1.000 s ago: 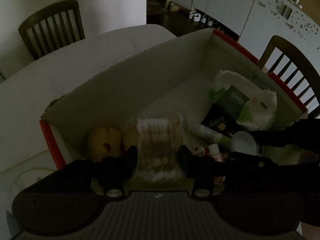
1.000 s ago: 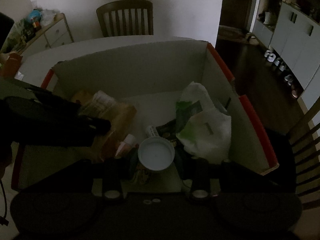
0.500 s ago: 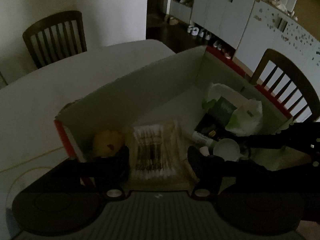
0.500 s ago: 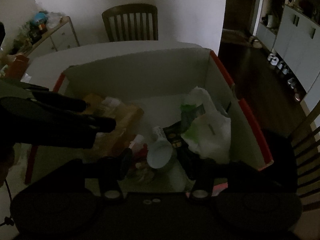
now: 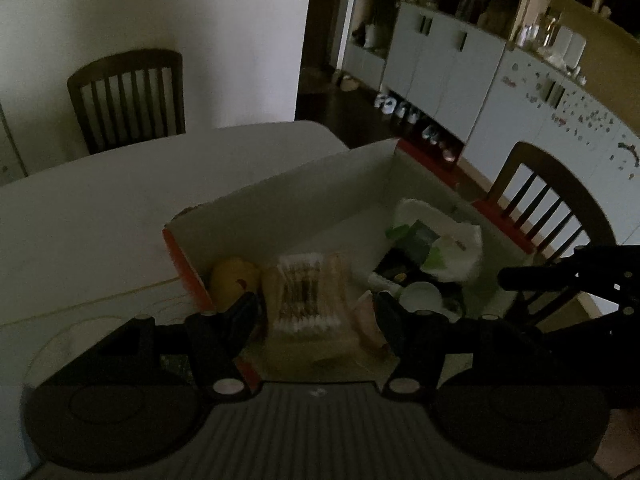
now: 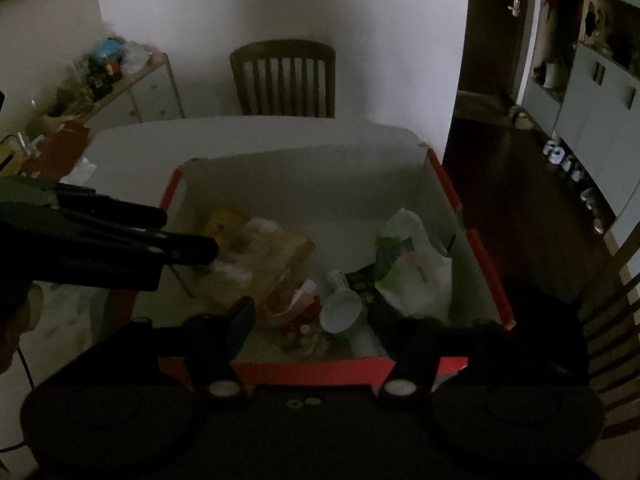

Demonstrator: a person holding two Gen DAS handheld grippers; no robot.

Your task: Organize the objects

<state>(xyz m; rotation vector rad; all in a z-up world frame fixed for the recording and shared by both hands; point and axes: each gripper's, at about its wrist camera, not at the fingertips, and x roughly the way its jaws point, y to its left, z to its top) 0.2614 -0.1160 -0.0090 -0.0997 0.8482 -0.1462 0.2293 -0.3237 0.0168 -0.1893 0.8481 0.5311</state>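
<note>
Here both claws, left claw (image 5: 316,312) and right claw (image 6: 316,316), gape empty above the box (image 6: 348,372).

- Cardboard box (image 6: 304,184): matt pale inside, red outer skin.
- Plastic bag (image 6: 420,268): thin, crinkled, faintly glossy white film.
- Cotton swab pack (image 5: 306,292): clear, shiny plastic wrap.
- Worktop (image 5: 100,208): smooth, pale, matt.
- Chair (image 6: 284,76): dark wood slats.
- Left gripper (image 5: 316,316) and right gripper (image 6: 316,320): black matt plastic.
</note>
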